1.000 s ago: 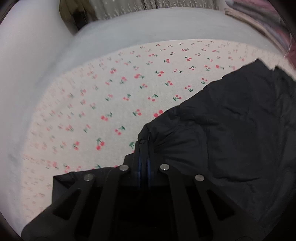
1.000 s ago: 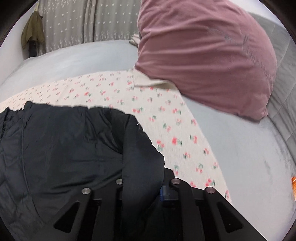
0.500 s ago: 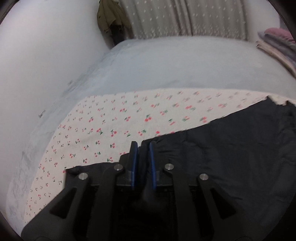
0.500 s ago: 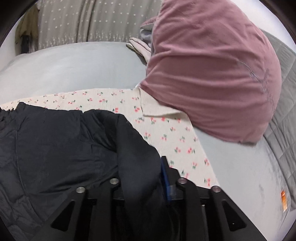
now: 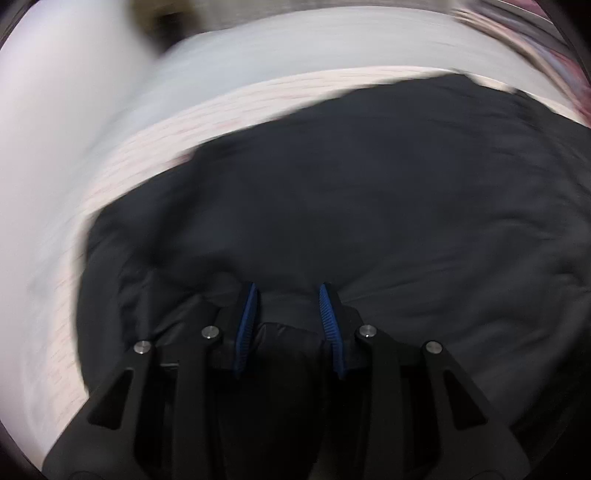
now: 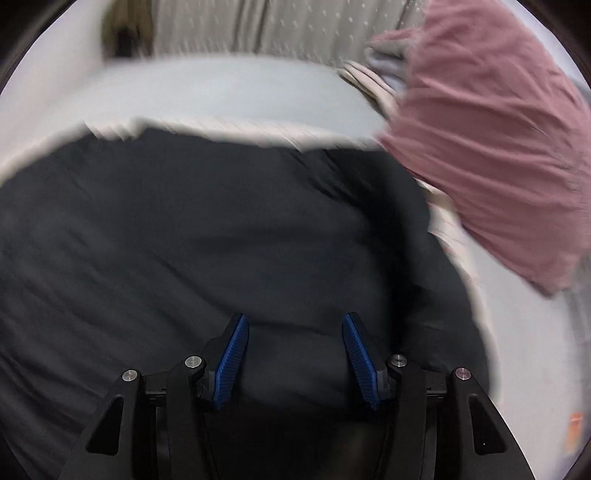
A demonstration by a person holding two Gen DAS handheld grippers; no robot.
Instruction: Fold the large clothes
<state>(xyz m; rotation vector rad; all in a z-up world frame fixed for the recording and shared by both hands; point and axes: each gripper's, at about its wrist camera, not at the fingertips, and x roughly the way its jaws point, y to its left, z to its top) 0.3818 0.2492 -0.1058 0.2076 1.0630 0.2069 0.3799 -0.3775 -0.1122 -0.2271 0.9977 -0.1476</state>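
A large black garment (image 5: pixel 369 206) lies spread over a cherry-print sheet (image 5: pixel 192 122) on the bed; both views are blurred by motion. My left gripper (image 5: pixel 289 295) hovers over the garment's near edge, its jaws opening, blue pads apart, a fold of black cloth lying loose between them. In the right wrist view the same black garment (image 6: pixel 207 229) fills the middle. My right gripper (image 6: pixel 293 325) is over its near edge too, jaws opening wide, with cloth bulging up between the pads but not pinched.
A big pink pillow (image 6: pixel 491 155) leans at the right of the bed with folded pale cloth (image 6: pixel 373 74) behind it. Grey bedding (image 6: pixel 221 92) stretches to a dotted curtain (image 6: pixel 280 26) at the back. A white wall (image 5: pixel 48 129) runs along the left.
Both grippers were shut on the black garment's edge and have opened, letting it go. The garment now lies flatter and further over the cherry sheet, covering most of it.
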